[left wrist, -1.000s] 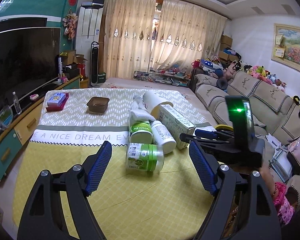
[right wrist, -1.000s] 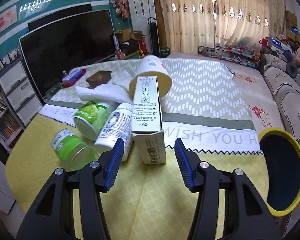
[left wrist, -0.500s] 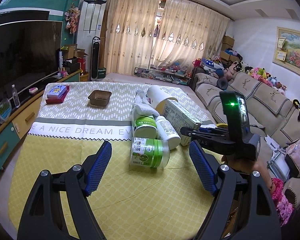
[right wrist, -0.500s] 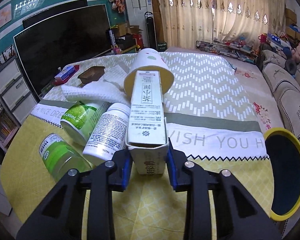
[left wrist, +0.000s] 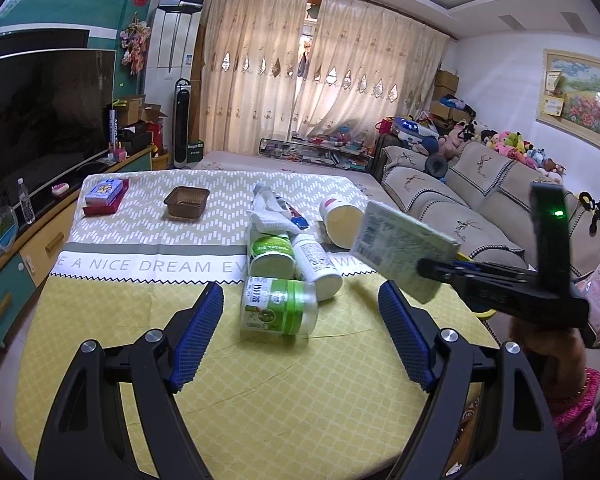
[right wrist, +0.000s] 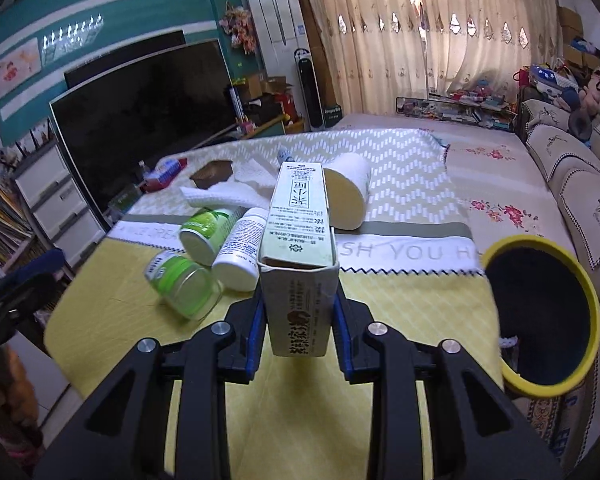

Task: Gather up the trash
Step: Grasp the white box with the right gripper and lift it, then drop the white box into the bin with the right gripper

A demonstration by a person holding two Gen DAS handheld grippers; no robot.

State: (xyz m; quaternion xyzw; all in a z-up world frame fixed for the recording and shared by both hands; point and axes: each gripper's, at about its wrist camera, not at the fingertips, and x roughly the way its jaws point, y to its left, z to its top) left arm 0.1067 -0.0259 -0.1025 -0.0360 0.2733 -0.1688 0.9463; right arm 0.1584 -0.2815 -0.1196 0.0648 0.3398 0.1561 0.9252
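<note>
My right gripper (right wrist: 298, 330) is shut on a long pale-green carton (right wrist: 298, 240) and holds it lifted off the table; the carton also shows in the left wrist view (left wrist: 400, 254), tilted in the air. On the table lie a clear green-label jar (left wrist: 278, 306), a green tub (left wrist: 270, 258), a white bottle (left wrist: 318, 266), a paper cup (left wrist: 340, 222) on its side and a crumpled white towel (left wrist: 268, 214). My left gripper (left wrist: 300, 334) is open and empty, just in front of the jar.
A yellow-rimmed bin (right wrist: 540, 312) stands at the table's right edge. A brown tray (left wrist: 186, 202) and a small box on a red book (left wrist: 106, 196) sit at the far left. A sofa (left wrist: 460, 200) runs along the right, a TV (left wrist: 40, 108) on the left.
My right gripper closed on the carton and raised it off the table. The left gripper drew slightly nearer the jar and stayed open.
</note>
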